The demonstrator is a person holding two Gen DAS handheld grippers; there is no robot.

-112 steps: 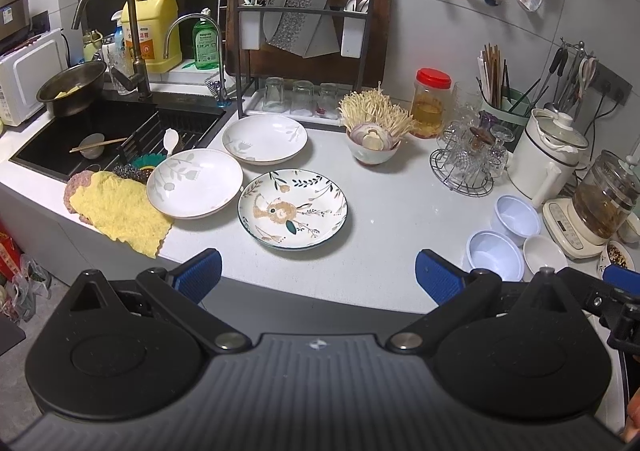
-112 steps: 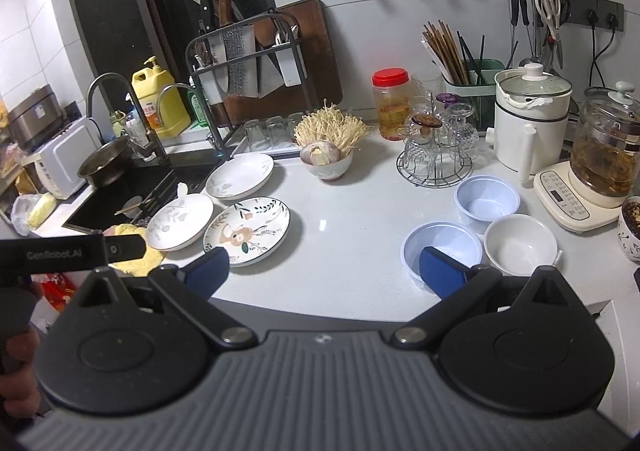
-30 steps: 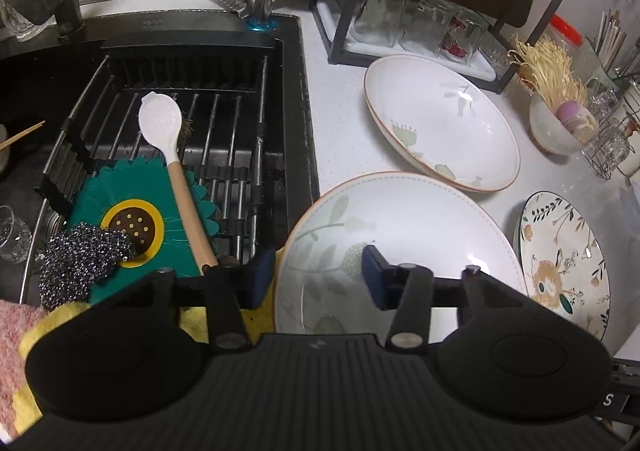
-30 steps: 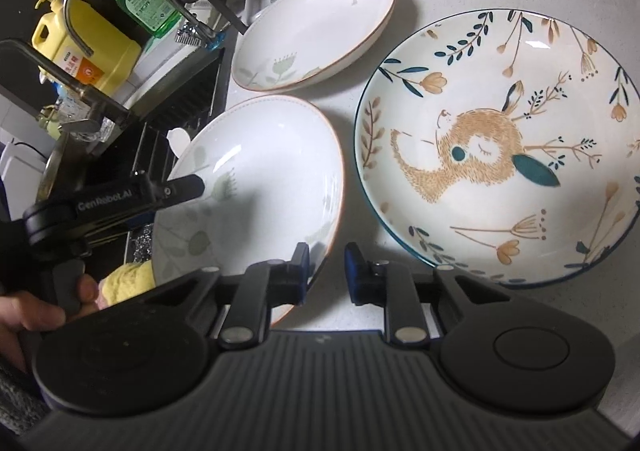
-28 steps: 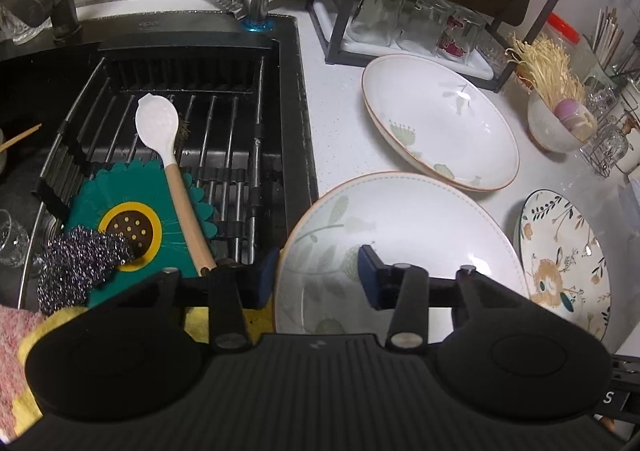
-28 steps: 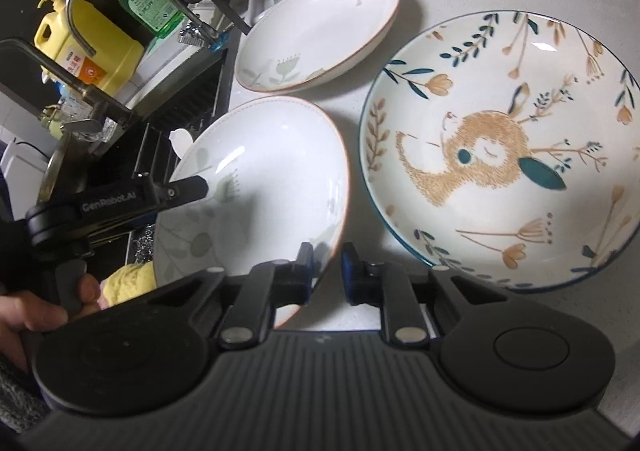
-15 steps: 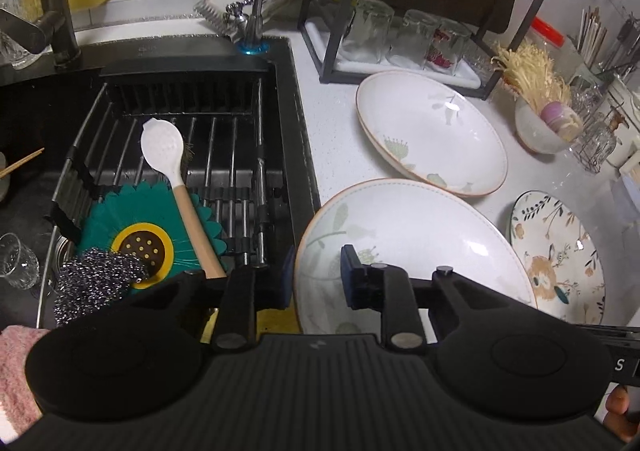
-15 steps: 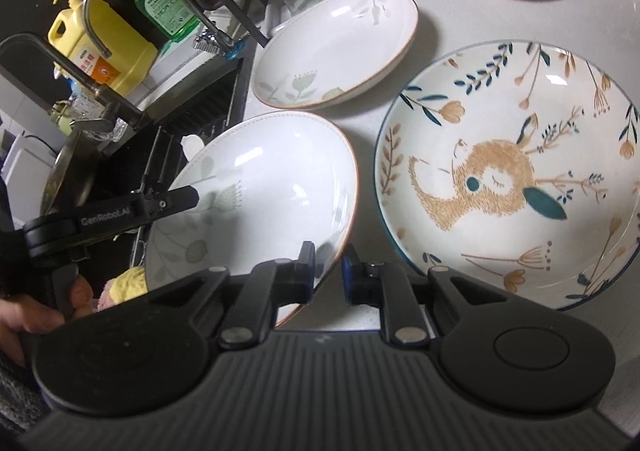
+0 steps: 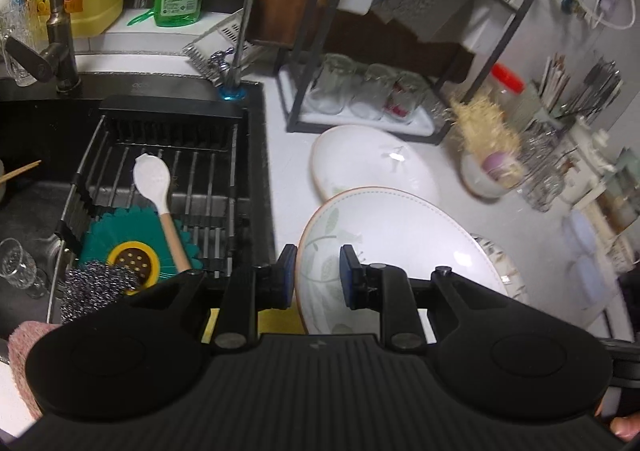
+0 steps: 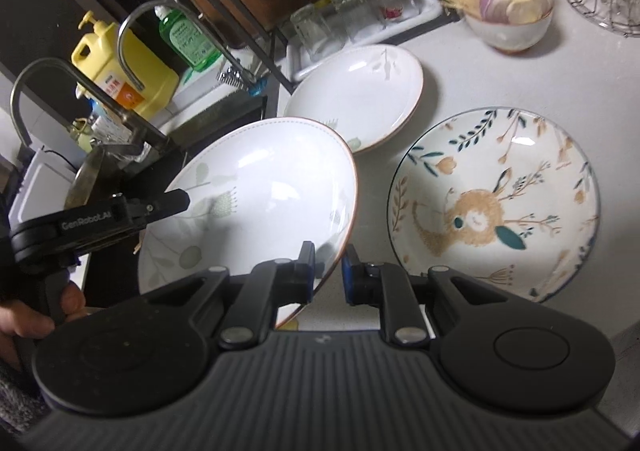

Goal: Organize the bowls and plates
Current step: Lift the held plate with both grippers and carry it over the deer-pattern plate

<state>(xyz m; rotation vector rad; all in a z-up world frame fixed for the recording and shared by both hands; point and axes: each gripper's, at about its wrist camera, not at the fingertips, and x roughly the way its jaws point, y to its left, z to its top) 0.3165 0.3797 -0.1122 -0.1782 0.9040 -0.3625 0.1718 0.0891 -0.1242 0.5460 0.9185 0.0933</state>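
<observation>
While both your left gripper [image 9: 318, 277] and right gripper [image 10: 328, 271] clamp opposite rims of the white leaf plate [image 10: 256, 191], it hangs tilted above the counter, beside the rabbit plate [image 10: 496, 203]; next, stack it level.
</observation>
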